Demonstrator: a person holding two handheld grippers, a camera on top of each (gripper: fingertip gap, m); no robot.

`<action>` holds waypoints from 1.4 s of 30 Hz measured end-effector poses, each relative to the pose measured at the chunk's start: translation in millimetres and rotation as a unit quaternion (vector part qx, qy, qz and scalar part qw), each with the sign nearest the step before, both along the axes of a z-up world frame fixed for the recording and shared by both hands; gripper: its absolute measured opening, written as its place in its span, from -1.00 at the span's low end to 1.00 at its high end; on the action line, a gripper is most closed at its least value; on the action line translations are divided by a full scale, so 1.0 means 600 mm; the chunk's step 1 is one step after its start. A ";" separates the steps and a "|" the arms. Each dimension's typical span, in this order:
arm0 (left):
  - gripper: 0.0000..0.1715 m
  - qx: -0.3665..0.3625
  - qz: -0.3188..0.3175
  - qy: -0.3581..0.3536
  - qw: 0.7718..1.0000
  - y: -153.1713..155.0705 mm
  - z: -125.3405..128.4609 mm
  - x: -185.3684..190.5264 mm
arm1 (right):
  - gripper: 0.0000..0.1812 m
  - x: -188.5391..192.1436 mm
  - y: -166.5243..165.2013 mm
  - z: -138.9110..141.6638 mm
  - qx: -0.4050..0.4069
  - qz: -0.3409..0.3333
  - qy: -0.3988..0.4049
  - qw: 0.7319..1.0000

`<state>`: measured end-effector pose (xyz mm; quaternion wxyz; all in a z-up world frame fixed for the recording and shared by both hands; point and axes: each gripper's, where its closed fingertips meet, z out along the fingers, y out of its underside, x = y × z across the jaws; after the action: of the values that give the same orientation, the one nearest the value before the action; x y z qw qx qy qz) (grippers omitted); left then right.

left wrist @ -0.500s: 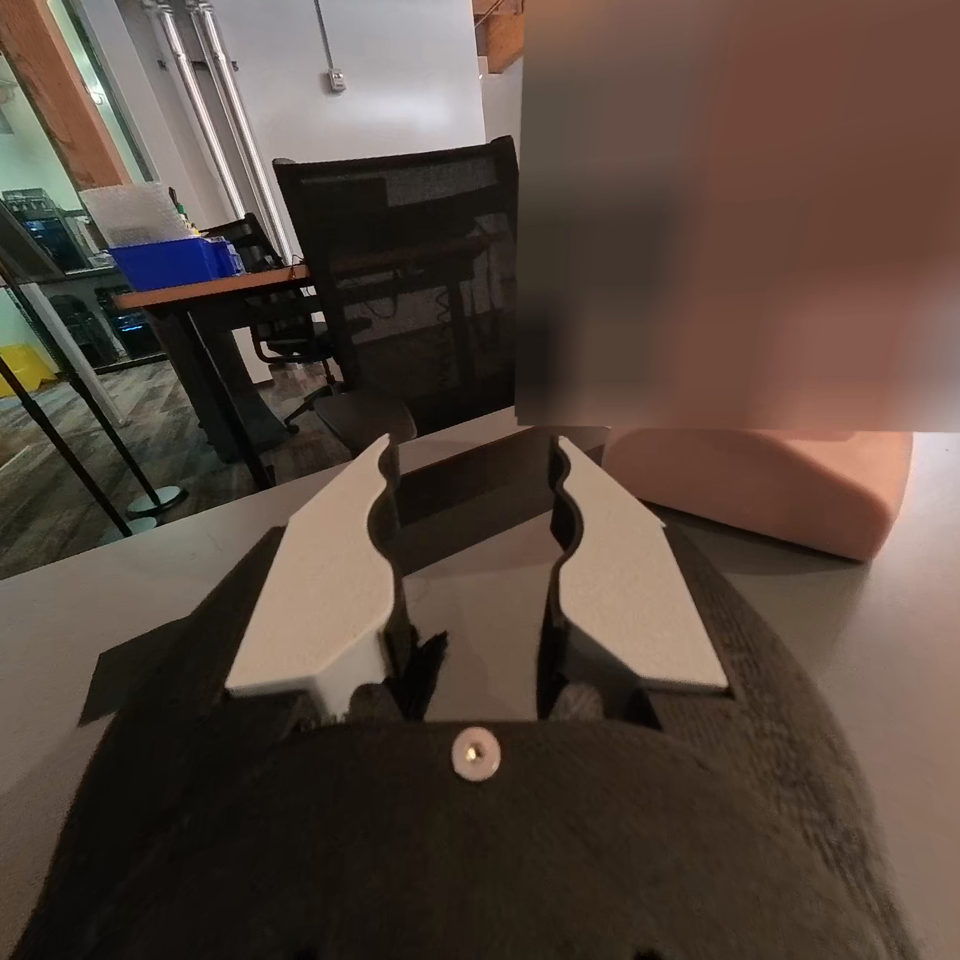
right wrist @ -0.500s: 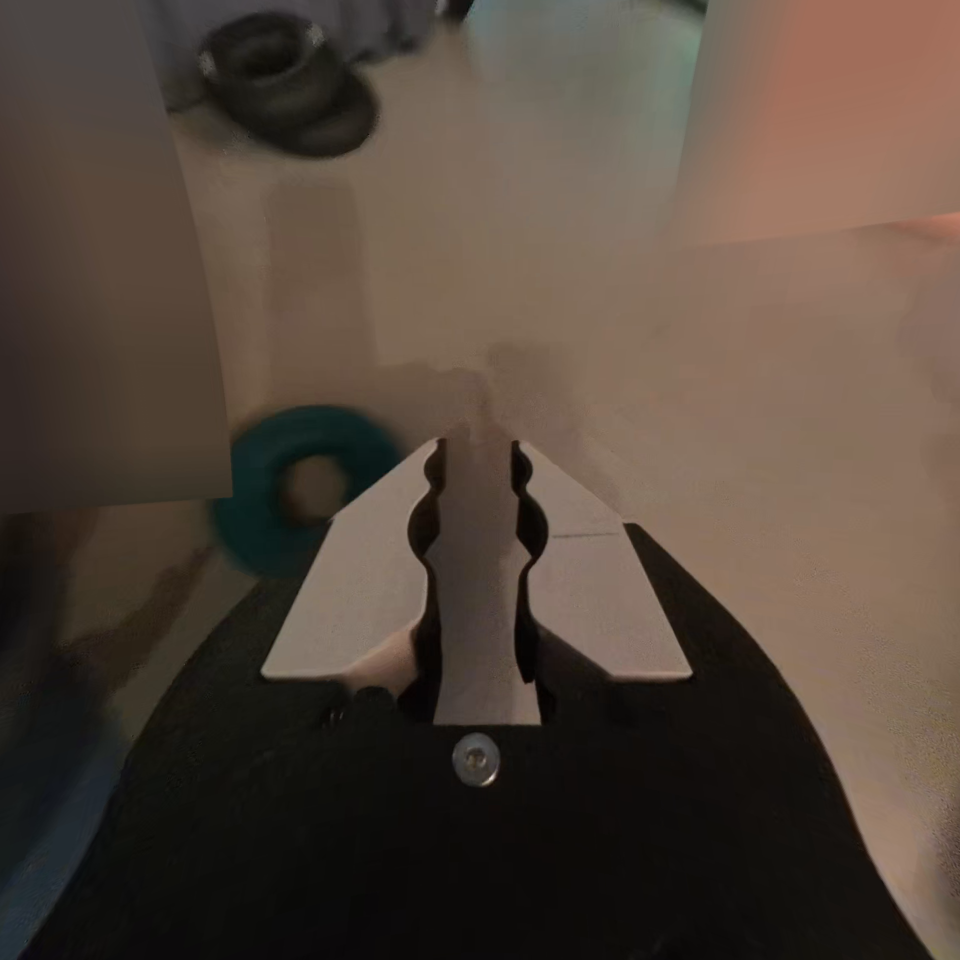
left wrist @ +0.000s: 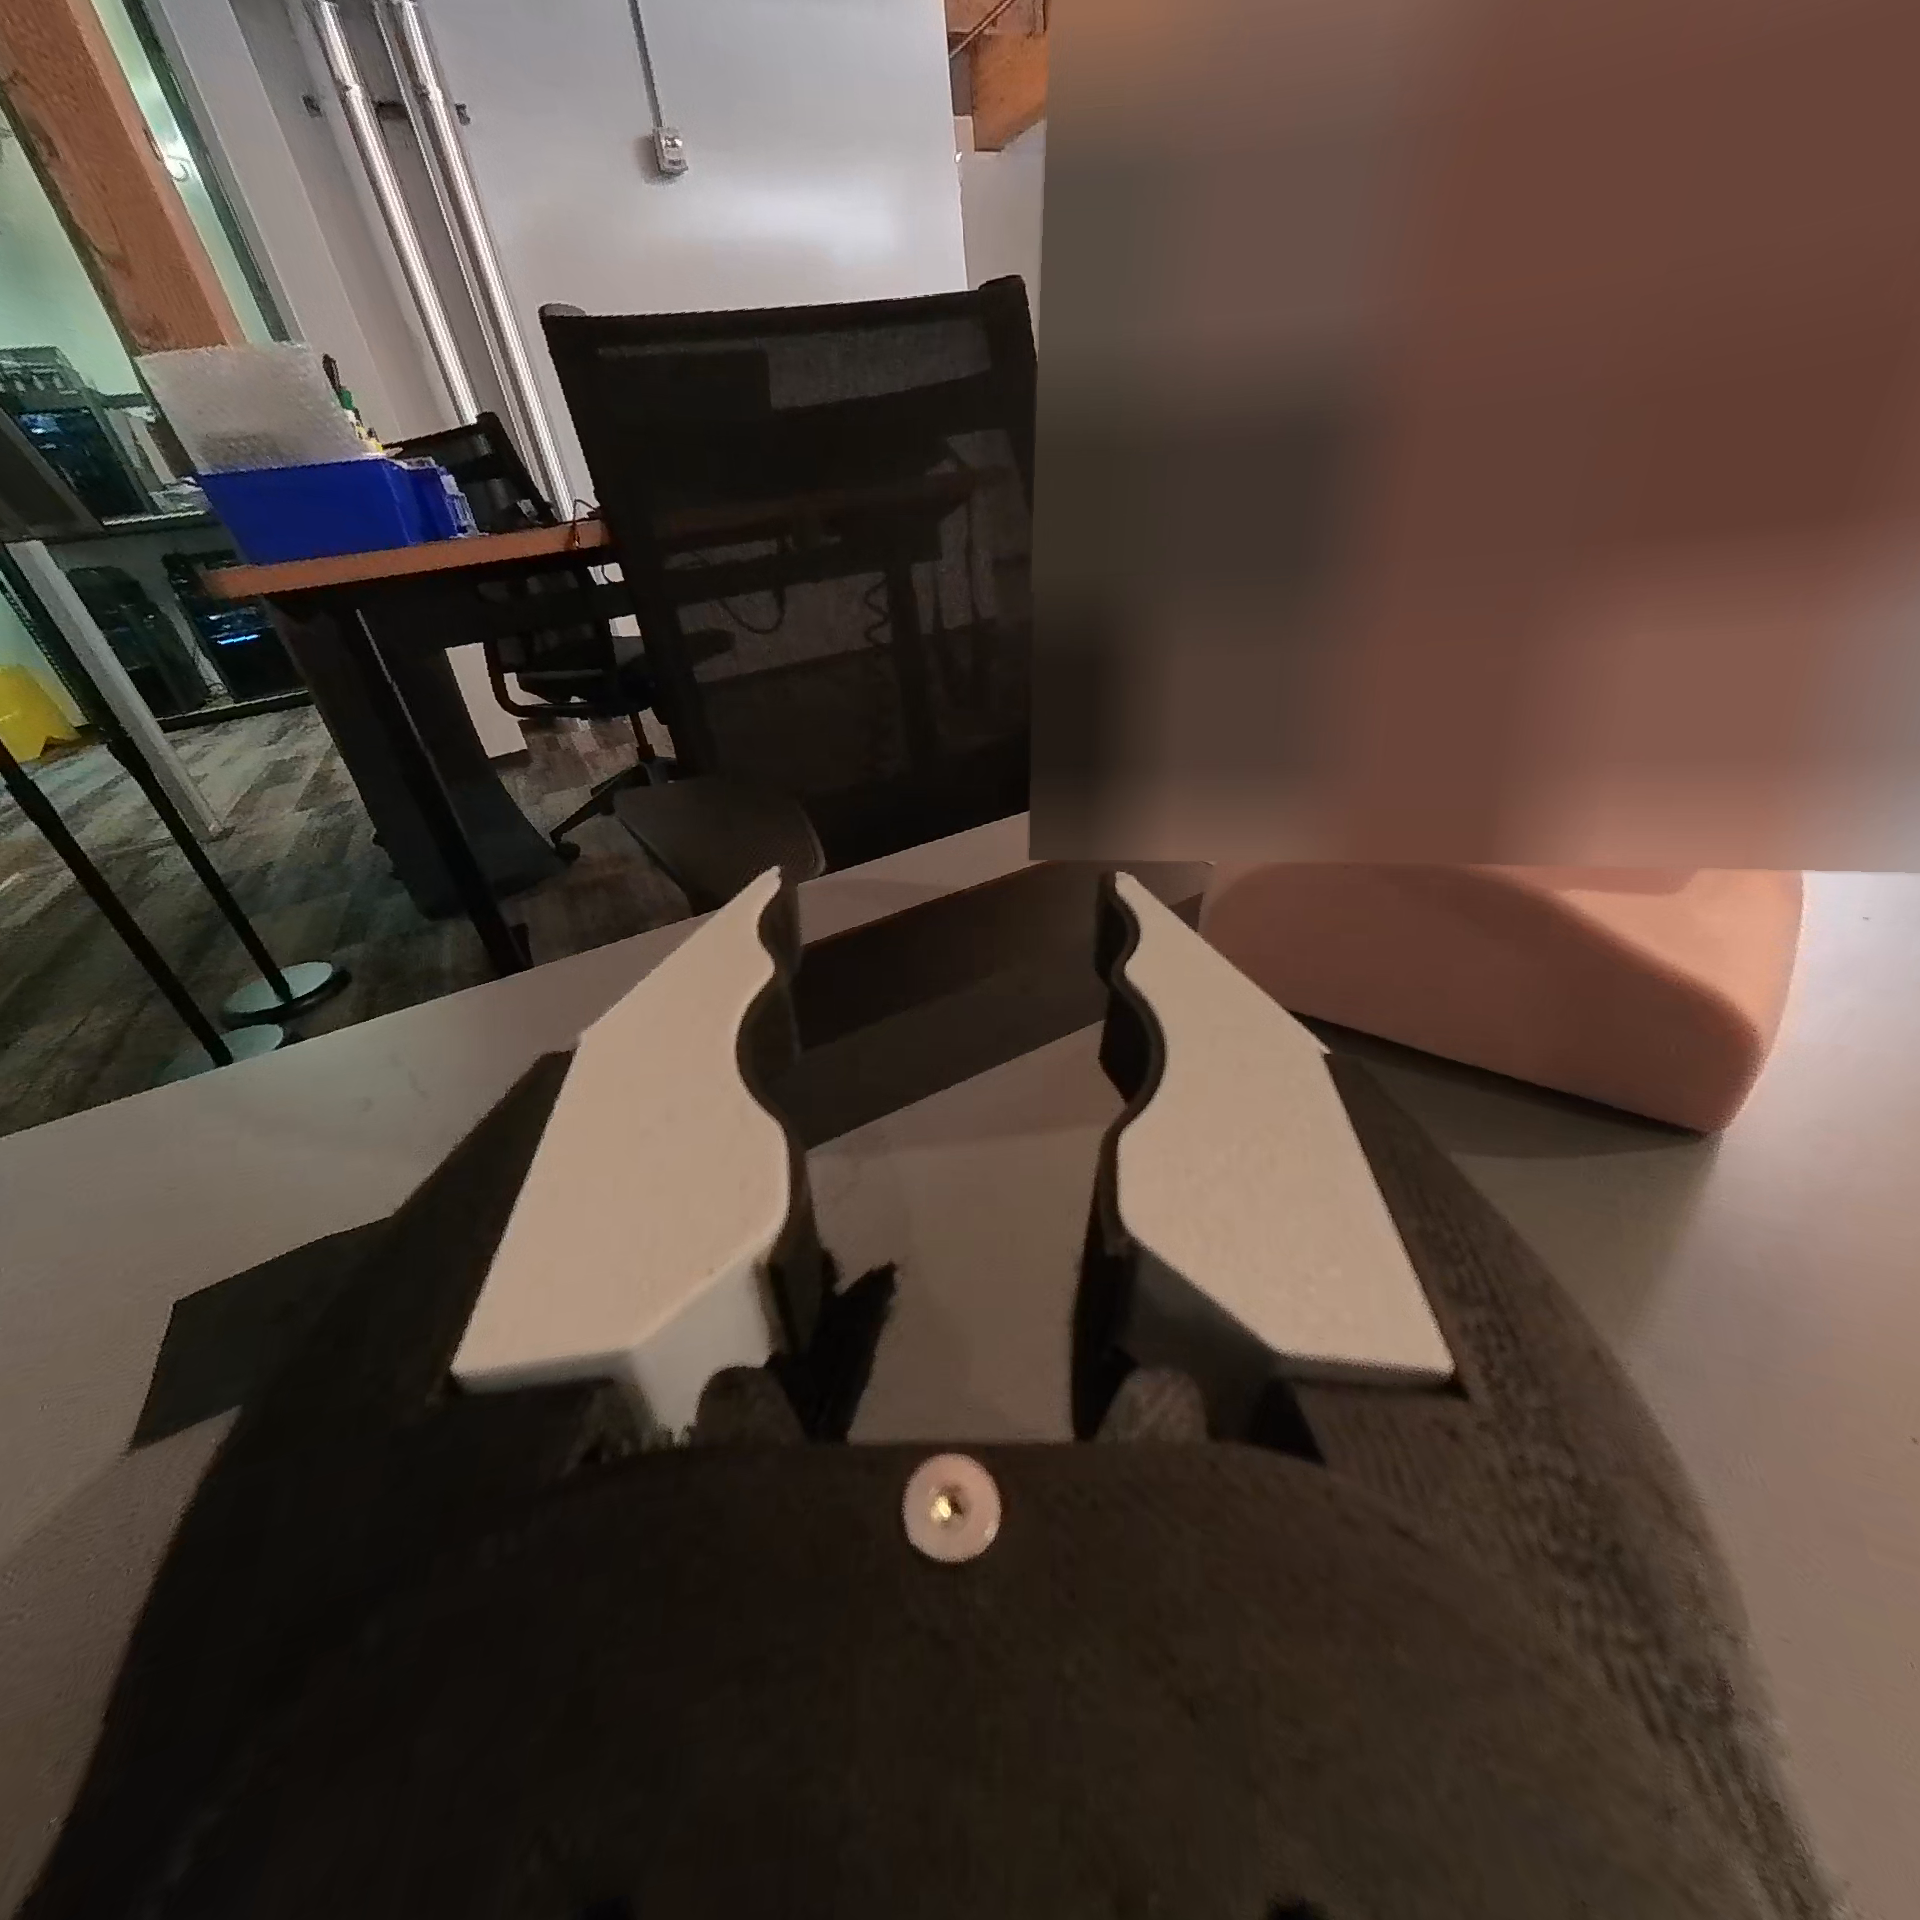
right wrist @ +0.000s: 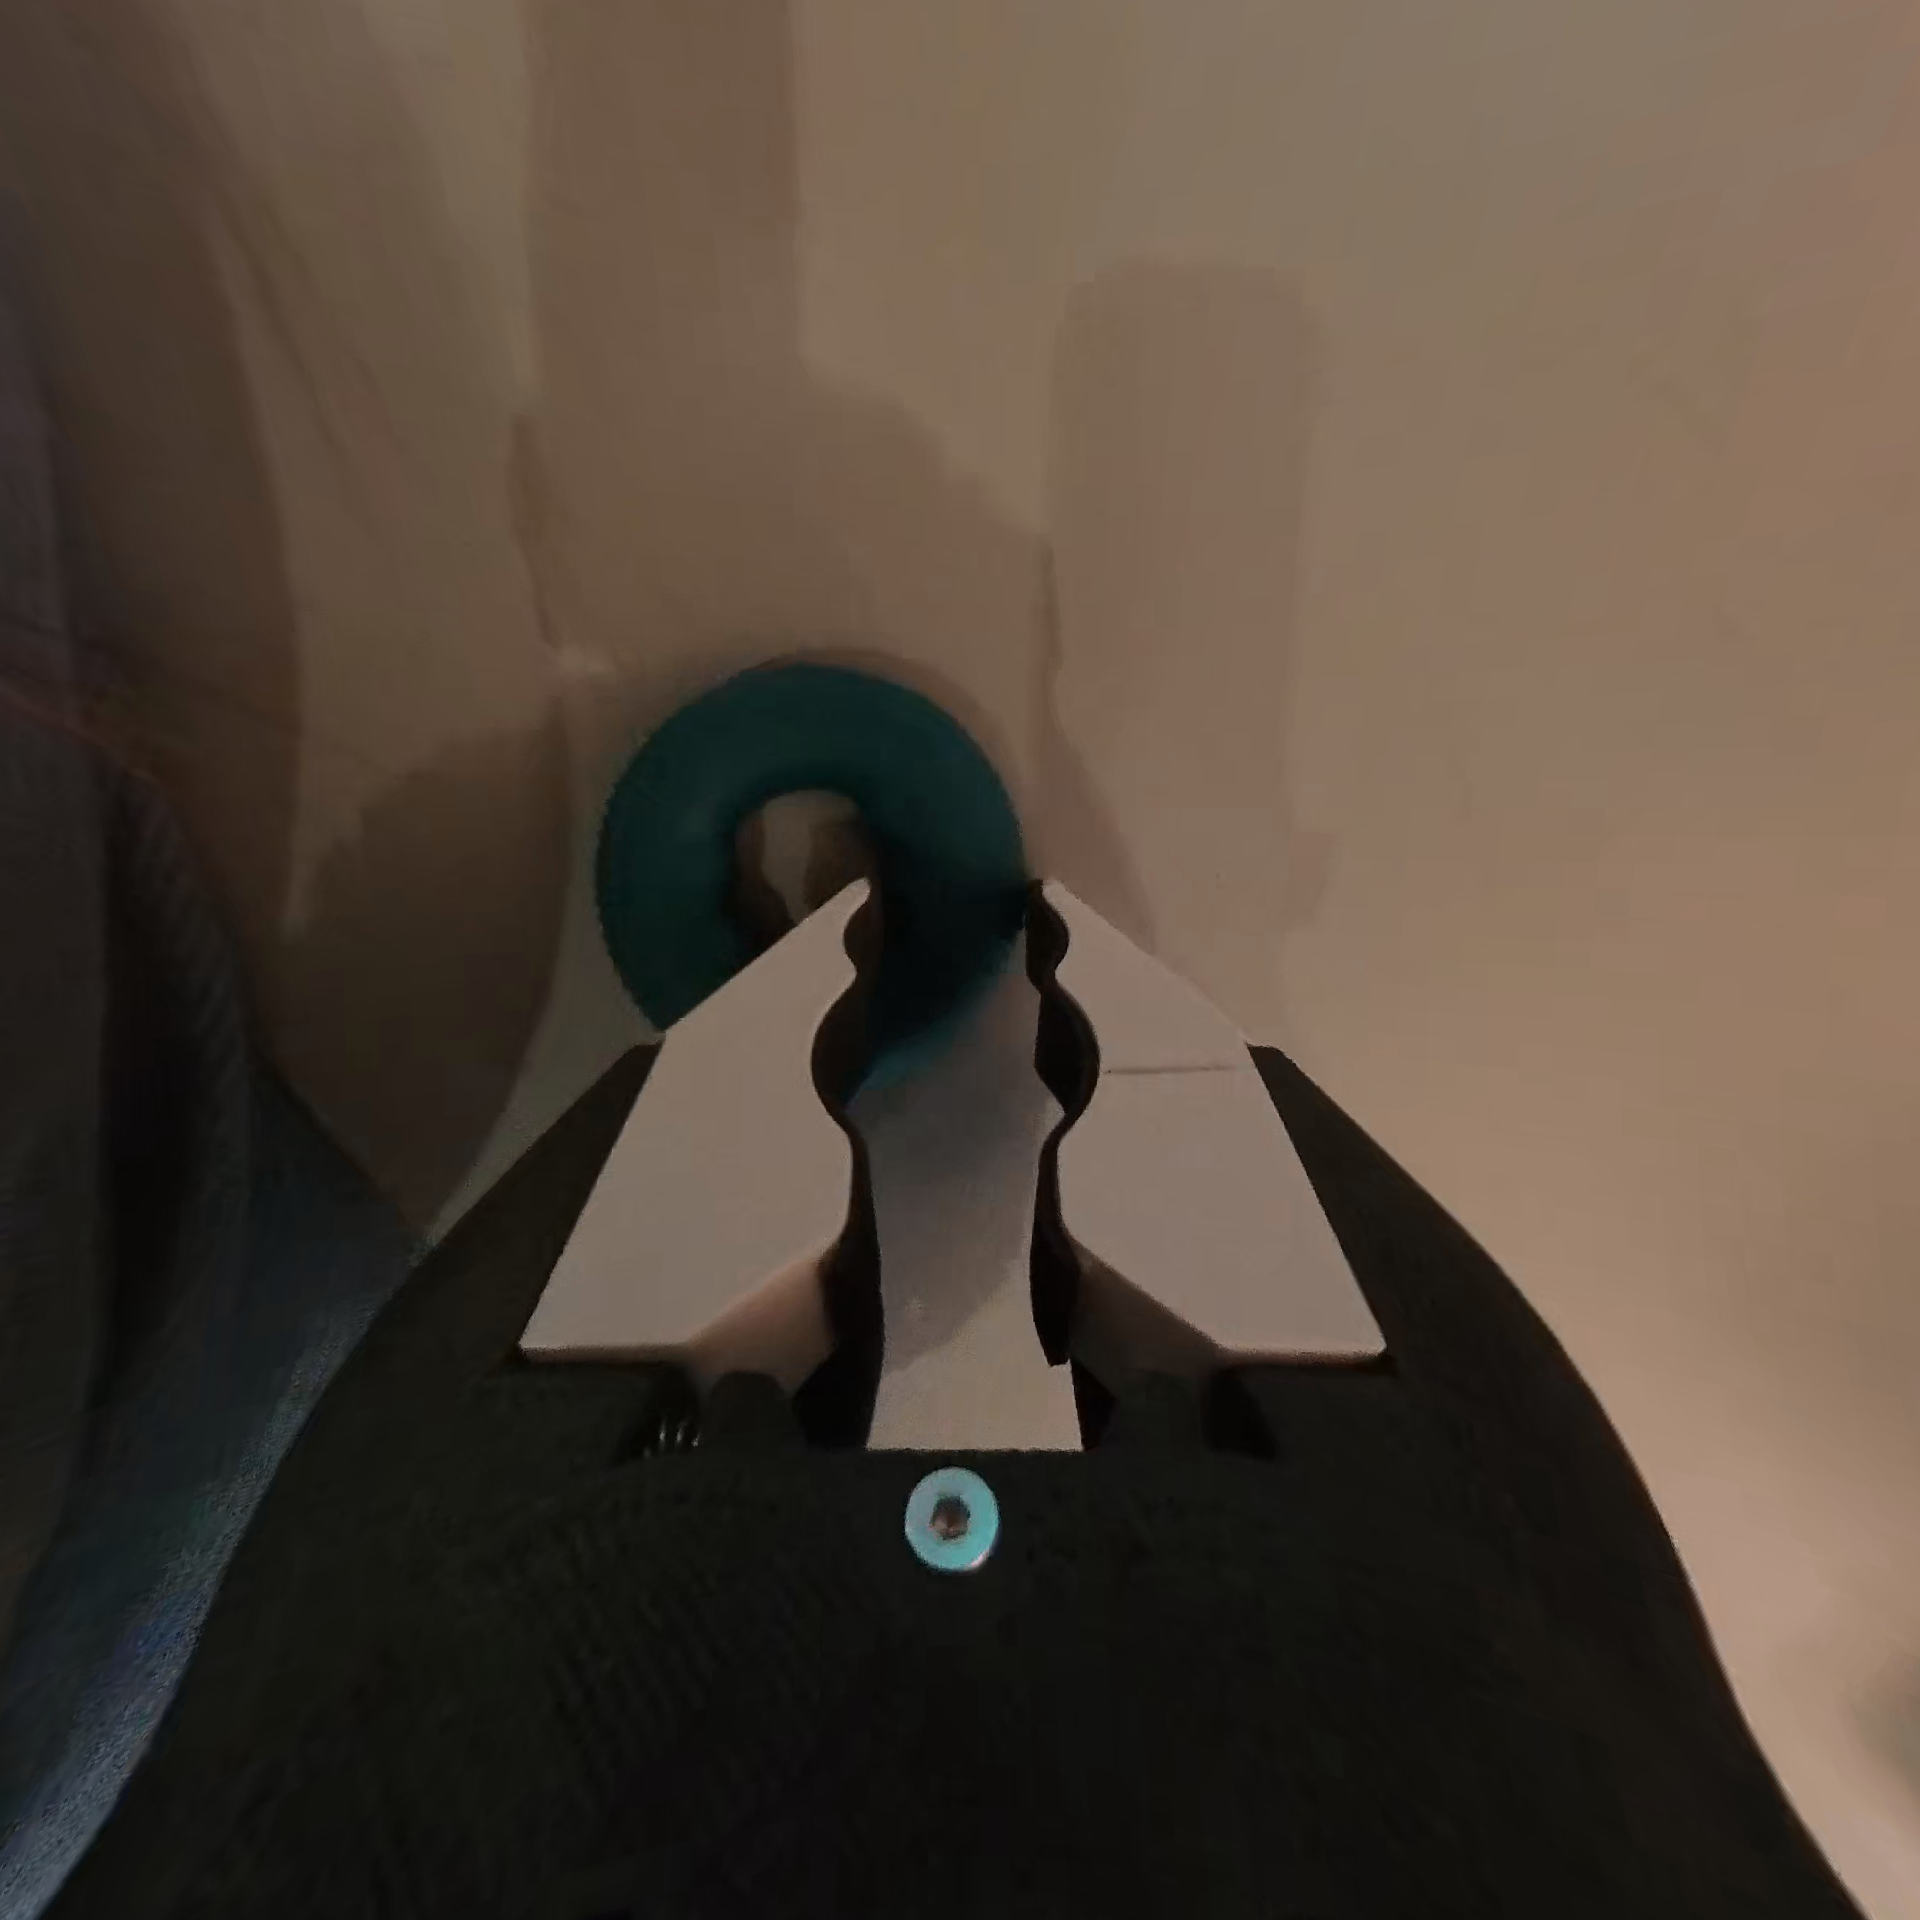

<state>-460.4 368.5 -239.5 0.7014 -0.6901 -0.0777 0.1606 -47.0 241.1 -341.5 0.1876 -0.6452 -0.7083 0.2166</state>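
The grey tabletop [left wrist: 260, 1164] carries everything here, and beyond its far edge stand a black mesh office chair [left wrist: 800, 540] and a desk with a blue bin [left wrist: 322, 509]. On the tabletop, just right of the left gripper's tips, lies a pink foam-like base [left wrist: 1538, 987] whose upper part is hidden under a blur patch. The left gripper [left wrist: 945, 904] hovers low over the surface exactly as it did half a second ago, its fingers spread wide with nothing between them. The change is on the other side: the right gripper [right wrist: 951, 894] has swung across and closed in on the teal ring [right wrist: 727, 769], which sat off to its left before and now lies straight ahead on the tabletop. Its fingers have opened from a narrow gap to a moderate one, and the near-right arc of the ring now sits between their tips, not yet pinched. The picture is motion-blurred, so whether either fingertip touches the ring cannot be told.
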 end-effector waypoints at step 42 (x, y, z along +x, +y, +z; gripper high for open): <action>-0.35 0.006 -0.001 -0.028 1.000 -0.001 -0.002 -0.009 | -0.44 -0.460 0.511 0.571 0.128 -0.121 0.114 0.978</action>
<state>-465.9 367.8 -240.6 0.7032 -0.6902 -0.0980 0.1401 -323.1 548.0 1.2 0.3728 -0.6676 -0.6211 0.1717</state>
